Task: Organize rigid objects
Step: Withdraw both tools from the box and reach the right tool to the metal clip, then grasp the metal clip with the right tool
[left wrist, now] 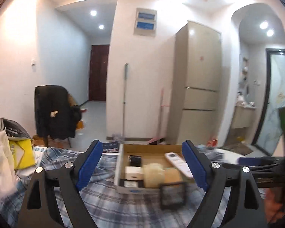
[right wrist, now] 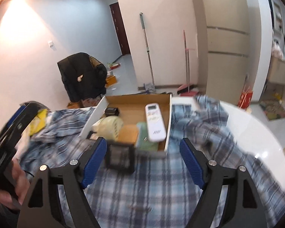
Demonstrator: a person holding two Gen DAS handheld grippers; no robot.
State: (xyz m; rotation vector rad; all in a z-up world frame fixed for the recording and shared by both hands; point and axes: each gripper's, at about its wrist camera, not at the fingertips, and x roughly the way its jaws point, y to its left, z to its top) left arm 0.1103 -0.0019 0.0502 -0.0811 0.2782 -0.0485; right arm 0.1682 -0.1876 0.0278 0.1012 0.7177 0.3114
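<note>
Box [right wrist: 168,121] nearly filled: remote [right wrist: 154,122], other items inside.
Black square item [right wrist: 120,156] outside, ahead of wide, empty fingers of left gripper [left wrist: 142,166] and right gripper [right wrist: 143,164].

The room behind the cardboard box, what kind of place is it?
Most likely a lived-in flat, around its entrance hall or dining area. A tall beige fridge stands against the wall, a mop leans beside it, and a chair is draped with a dark coat.
</note>
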